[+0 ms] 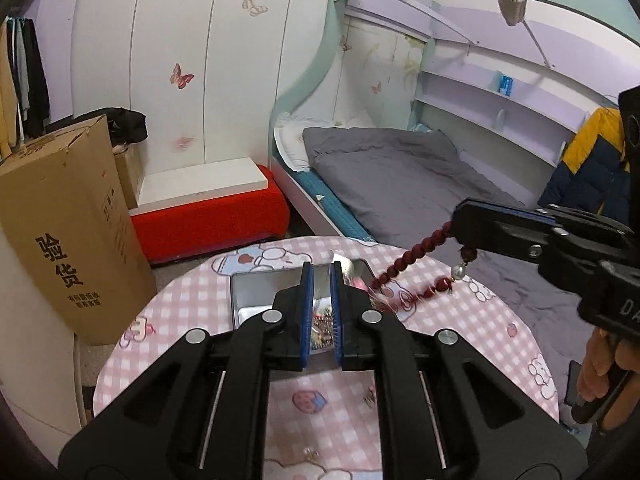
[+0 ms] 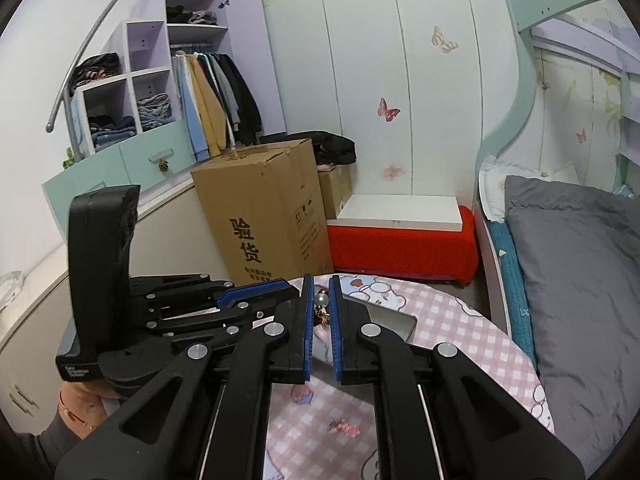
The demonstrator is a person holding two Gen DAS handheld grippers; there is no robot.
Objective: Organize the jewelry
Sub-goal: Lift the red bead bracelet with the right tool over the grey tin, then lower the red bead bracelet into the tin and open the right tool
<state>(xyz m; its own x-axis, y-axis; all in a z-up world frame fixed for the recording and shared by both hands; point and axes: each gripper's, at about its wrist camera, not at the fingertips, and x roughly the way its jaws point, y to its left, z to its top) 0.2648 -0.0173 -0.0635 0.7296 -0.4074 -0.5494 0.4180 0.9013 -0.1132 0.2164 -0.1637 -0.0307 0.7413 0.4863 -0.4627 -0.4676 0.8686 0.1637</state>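
A dark red bead bracelet (image 1: 404, 260) with a white pearl (image 1: 459, 271) hangs from my right gripper (image 1: 460, 226), which is shut on it above the table's right side. Its lower end trails to the right rim of a metal tin (image 1: 252, 292) on the pink checked tablecloth (image 1: 460, 320). In the right wrist view the beads and pearl (image 2: 321, 300) sit between the fingertips of the right gripper (image 2: 320, 282). My left gripper (image 1: 320, 270) hovers over the tin with its jaws narrowly apart; small jewelry (image 1: 322, 326) in the tin shows between them.
A small pink ornament (image 2: 344, 428) and another small trinket (image 1: 309, 452) lie on the near tablecloth. A cardboard box (image 1: 68, 232), a red stool (image 1: 212, 216) and a bed with grey bedding (image 1: 400, 176) surround the table.
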